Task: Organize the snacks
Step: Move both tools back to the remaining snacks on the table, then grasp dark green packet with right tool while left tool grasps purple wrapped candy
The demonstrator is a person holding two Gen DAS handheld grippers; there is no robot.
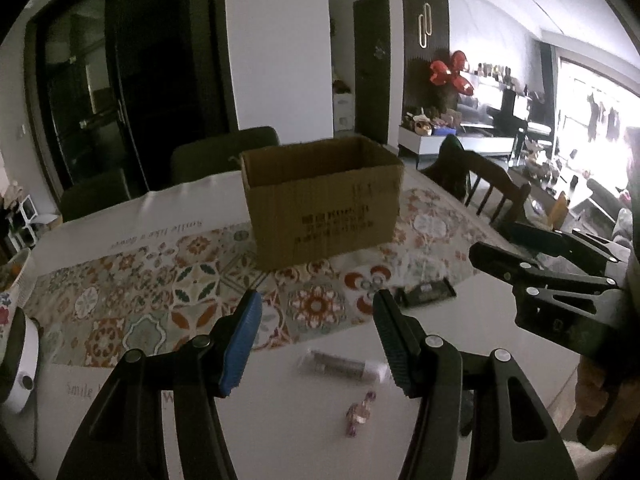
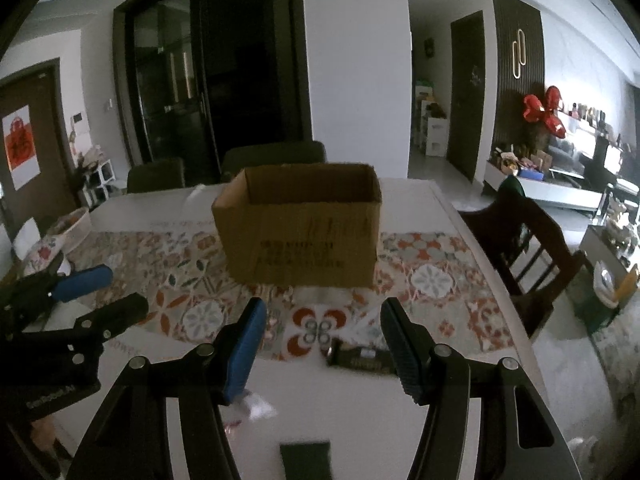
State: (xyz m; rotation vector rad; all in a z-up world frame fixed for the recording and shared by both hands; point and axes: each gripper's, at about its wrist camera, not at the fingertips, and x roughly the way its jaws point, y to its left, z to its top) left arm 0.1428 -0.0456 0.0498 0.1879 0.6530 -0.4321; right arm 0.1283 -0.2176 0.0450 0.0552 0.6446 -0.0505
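I am looking over a wide white surface (image 1: 304, 432) that is carrying a long runner with coloured tile patterns (image 1: 160, 300) across its middle. On this runner a brown cardboard box (image 1: 324, 200) is standing upright with its top open, and its printed side is facing me; I cannot see what is inside. Dark chairs are standing behind the surface, and a wooden chair (image 2: 528, 256) is standing at its right side. I am holding my left tongs (image 1: 318, 338) over the near part of the surface, and the jaws are standing apart at a middle width with nothing between them. My right tongs (image 2: 322, 344) are hovering beside them, also parted at a middle width and holding nothing. Each pair is showing in the view of the other, at its edge. The snacks are lying on the bare white part, in front of the box and well apart from it. A dark flat packet (image 1: 426, 292) is lying just at the edge of the runner. Nearer to me a long silver-grey wrapped bar (image 1: 344, 366) is lying on its side, and it is blurred. A small pinkish wrapped candy (image 1: 360, 414) is lying near this bar, still closer to me. In the right view a dark green packet (image 2: 306, 458) is lying at the bottom edge.
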